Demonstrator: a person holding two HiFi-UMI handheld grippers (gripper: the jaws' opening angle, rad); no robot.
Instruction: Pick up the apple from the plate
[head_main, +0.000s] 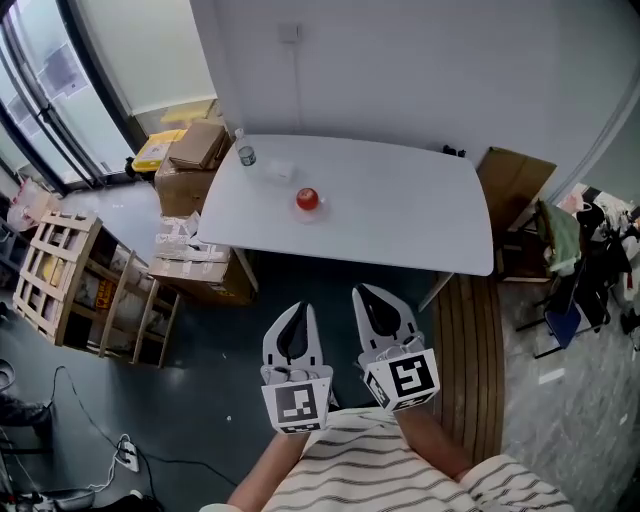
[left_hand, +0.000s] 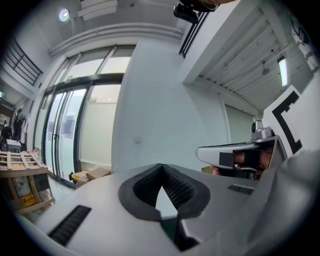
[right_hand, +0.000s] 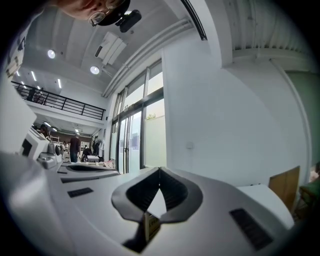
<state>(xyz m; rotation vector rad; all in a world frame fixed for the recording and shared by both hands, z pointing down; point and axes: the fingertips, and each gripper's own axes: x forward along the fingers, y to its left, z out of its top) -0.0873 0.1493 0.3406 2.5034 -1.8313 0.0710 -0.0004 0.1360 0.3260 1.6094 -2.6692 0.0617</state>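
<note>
Head view: the left gripper (head_main: 299, 308) and the right gripper (head_main: 366, 291) are held level, side by side, pointing at the white table (head_main: 400, 225). Open floor separates the fingertips from its near edge. The apple (head_main: 307, 199) sits on its plate (head_main: 312, 213), well ahead of them.

Left gripper view: the jaws are pressed together, tips meeting, nothing between.

Right gripper view: likewise closed and empty.

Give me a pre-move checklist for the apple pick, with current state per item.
1. Apple on plate, unobstructed: ok.
2. Left gripper open for the grasp: not ok, fingers shut, nothing between them.
3. Right gripper open: not ok, fingers shut, nothing between them.
4. Grippers over the table: not ok, both short of its near edge.
5. Room around the apple: ok, bottle stands apart from it.
</note>
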